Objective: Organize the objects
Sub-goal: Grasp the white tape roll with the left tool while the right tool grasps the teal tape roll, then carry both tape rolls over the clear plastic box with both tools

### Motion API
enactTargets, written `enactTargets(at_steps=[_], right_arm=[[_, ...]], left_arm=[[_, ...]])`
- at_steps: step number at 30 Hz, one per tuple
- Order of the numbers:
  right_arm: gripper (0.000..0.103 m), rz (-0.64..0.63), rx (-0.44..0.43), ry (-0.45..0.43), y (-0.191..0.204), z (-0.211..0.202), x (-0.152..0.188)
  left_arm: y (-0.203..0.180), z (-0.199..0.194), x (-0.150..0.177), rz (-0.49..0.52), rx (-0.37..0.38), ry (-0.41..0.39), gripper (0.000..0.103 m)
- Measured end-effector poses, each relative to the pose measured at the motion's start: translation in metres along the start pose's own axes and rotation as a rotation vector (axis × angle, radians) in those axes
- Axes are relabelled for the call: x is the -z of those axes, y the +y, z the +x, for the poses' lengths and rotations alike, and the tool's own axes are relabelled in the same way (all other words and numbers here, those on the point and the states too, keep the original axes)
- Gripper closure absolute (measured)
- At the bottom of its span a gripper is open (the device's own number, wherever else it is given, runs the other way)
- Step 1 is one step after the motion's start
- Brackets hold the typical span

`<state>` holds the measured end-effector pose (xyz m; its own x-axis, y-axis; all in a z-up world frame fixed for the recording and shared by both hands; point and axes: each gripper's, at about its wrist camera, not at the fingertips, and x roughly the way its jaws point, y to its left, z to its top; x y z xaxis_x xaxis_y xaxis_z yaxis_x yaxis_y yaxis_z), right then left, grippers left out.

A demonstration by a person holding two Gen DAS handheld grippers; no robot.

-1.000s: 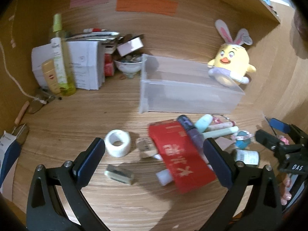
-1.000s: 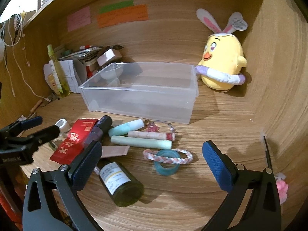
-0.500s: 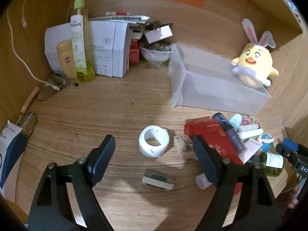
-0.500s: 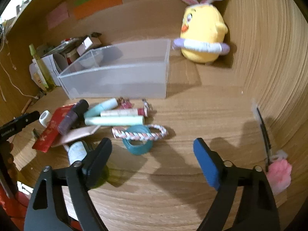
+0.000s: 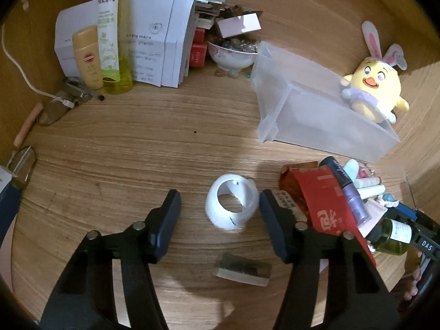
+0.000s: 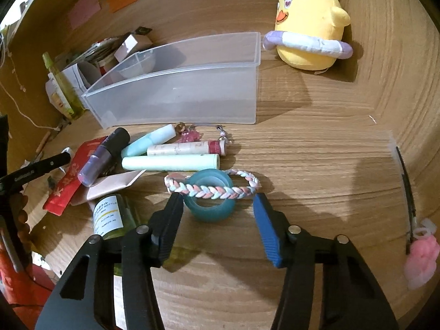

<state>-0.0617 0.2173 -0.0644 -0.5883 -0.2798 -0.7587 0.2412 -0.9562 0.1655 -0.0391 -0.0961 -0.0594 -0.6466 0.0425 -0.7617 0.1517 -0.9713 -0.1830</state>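
My left gripper (image 5: 218, 209) has come down and moved closer to the white tape roll (image 5: 232, 202). The roll now sits between its fingers, which are apart and not squeezing it. My right gripper (image 6: 217, 214) has dropped lower too. It is open around the blue tape ring (image 6: 210, 198), with the braided bracelet (image 6: 211, 188) lying over the ring. The clear box (image 6: 178, 93) stands behind the pile of tubes, toward the back of the tabletop (image 6: 316, 159).

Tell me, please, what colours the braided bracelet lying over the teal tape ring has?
The braided bracelet is white, pink and pale blue, clearest in the right wrist view.
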Motion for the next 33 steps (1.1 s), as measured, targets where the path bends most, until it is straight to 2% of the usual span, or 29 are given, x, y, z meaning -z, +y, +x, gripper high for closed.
enactTargets(at_steps=[3, 5, 6, 9, 17, 23, 25, 29, 33], right_arm=[[0.055, -0.010, 0.012, 0.003, 0.001, 0.002, -0.002], [0.061, -0.021, 0.008, 0.003, 0.004, 0.003, -0.003], [0.067, -0.028, 0.002, 0.007, 0.004, 0.002, -0.004], [0.067, -0.037, 0.016, 0.007, 0.006, 0.003, -0.004], [0.067, 0.000, 0.014, -0.062, -0.006, -0.022, -0.011], [0.067, -0.050, 0.034, -0.097, -0.001, -0.034, -0.024], [0.067, -0.093, 0.029, -0.082, 0.006, -0.027, -0.029], [0.067, -0.187, 0.056, 0.003, 0.020, -0.003, -0.026], [0.067, -0.183, 0.062, 0.033, 0.013, -0.007, -0.016]], left_arm=[[0.000, 0.003, 0.000, 0.001, 0.003, 0.026, 0.044], [-0.002, 0.005, -0.001, 0.012, -0.005, 0.026, 0.046], [-0.003, 0.005, -0.001, 0.015, -0.003, 0.028, 0.051], [-0.003, 0.007, -0.002, 0.012, 0.015, 0.035, 0.062], [-0.001, 0.008, -0.004, 0.001, 0.025, 0.004, 0.063], [-0.009, -0.005, -0.008, 0.016, 0.042, -0.047, 0.063], [-0.012, -0.007, -0.009, 0.022, 0.051, -0.058, 0.063], [-0.016, -0.012, -0.008, 0.029, 0.063, -0.070, 0.063], [-0.020, -0.018, -0.006, 0.049, 0.067, -0.084, 0.063]])
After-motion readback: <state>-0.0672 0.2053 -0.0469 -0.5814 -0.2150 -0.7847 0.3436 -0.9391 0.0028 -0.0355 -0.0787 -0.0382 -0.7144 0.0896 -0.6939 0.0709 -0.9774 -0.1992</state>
